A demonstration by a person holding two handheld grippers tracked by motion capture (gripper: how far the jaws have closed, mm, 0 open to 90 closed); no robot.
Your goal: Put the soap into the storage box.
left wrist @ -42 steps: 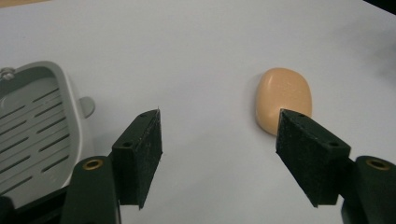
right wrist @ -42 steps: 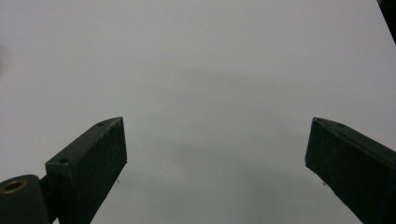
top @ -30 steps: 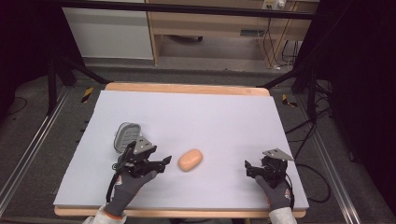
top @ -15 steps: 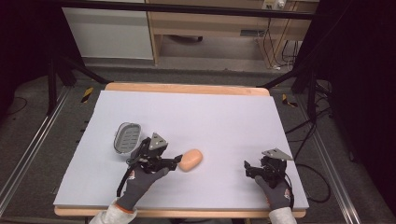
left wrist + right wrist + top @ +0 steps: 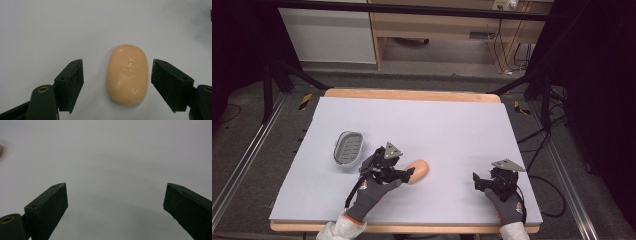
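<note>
From the high view, a table (image 5: 362, 107) covered by a pale sheet held three things near the person's edge: a grey dish (image 5: 348, 148) toward the left, an orange soap (image 5: 418, 170) just right of it near the middle, and the two grippers. The left gripper (image 5: 408, 173), held in a gloved left hand (image 5: 373, 192), pointed rightward at the soap, its tips reaching the soap's near end; the dish lay just beside that gripper on its far left side, apart from the soap. The right gripper (image 5: 477, 181), in a gloved right hand (image 5: 506, 202), rested low on the sheet well to the right of the soap, pointing left, with bare sheet before it. In the left gripper view, the soap (image 5: 127, 74) lay flat on the sheet between the two black jaws, long axis running away from the camera, a faint stamped mark on its top. The left gripper (image 5: 116, 73) was spread wide: a clear gap showed between the soap and the jaw at the picture's left, a narrower one at the picture's right, so neither pad touched it. In the right gripper view, the right gripper (image 5: 115, 194) also stood wide apart, holding nothing, with plain sheet between and beyond its jaws; a sliver of the soap (image 5: 0, 149) showed at the picture's left edge.
</note>
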